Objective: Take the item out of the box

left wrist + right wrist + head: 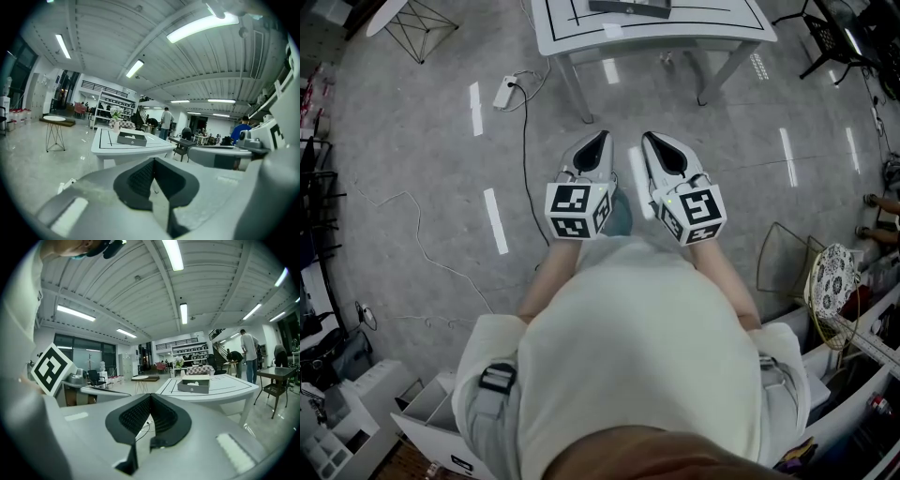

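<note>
Head view: left gripper [600, 137], right gripper [648, 139] parallel, near-level, fingers [133, 417] clenched, empty.

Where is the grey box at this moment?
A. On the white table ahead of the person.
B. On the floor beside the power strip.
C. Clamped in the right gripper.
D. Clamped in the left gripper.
A: the grey box rests on the white table ahead, while the left gripper and right gripper are both shut with nothing between their jaws.

open lab; worktable [229, 383], shelving [106, 101]
</note>
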Demonstrator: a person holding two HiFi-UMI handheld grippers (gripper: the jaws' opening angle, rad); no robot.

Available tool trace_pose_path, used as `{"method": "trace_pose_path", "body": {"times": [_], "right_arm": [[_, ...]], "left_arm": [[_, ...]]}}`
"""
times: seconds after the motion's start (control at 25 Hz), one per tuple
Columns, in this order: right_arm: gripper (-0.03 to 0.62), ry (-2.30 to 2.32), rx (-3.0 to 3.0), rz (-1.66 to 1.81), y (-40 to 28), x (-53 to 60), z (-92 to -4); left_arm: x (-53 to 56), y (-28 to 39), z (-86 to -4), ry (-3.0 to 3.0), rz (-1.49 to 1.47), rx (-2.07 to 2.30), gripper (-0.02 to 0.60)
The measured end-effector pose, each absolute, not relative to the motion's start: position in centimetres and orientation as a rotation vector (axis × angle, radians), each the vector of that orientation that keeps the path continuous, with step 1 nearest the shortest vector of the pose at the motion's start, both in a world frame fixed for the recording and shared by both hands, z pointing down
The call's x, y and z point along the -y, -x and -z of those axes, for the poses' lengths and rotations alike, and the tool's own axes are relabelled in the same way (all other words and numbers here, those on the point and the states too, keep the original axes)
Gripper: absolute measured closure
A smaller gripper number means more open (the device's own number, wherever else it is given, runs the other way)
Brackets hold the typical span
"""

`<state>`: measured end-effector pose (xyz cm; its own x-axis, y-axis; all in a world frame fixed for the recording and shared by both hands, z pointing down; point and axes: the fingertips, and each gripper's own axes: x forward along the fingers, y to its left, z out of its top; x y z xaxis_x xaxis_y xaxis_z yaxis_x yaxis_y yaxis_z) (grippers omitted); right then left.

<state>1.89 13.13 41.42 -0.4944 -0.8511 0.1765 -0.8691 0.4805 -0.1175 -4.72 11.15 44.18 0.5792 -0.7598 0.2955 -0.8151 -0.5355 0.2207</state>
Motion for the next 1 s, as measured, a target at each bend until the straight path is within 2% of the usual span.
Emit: {"method": "trace_pose_path", "body": {"times": [1.0], "right_arm": [[0.594,-1.622,2.533,-0.245,-1.4,7.9,-40.3]], "left_arm": [[10.1,5.0,-43.7,-2.544,-0.257,1.145,0.581]]}}
